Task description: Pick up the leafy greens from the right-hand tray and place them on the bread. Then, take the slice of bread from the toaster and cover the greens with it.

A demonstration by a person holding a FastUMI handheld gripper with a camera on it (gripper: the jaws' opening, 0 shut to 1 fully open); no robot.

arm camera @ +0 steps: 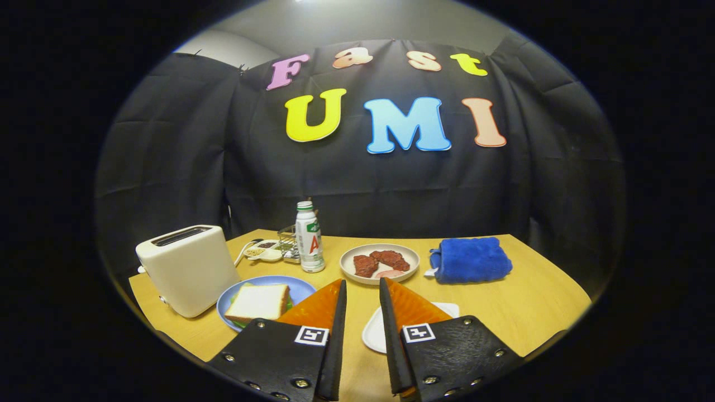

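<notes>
While hovering above table [519, 312], gripper [363, 287] narrowly parted, fingers holding nothing, bare wood between them. Bread slice [258, 302] on blue plate [304, 289], just left of fingers, leafy greens [289, 305] peeking from under it. Toaster [189, 268] left of plate. White tray [375, 334] under right finger. Beyond fingers: bottle [309, 237], plate of meat [380, 262], blue towel [470, 259].

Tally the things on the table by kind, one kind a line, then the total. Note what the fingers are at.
Dishes: 4 (blue plate, meat plate, white tray, condiment dish)
Toaster: 1
Bottle: 1
Wire rack: 1
Blue towel: 1
Sandwich: 1
Total: 9
Gripper: fingers open, holding nothing, above the table.
</notes>
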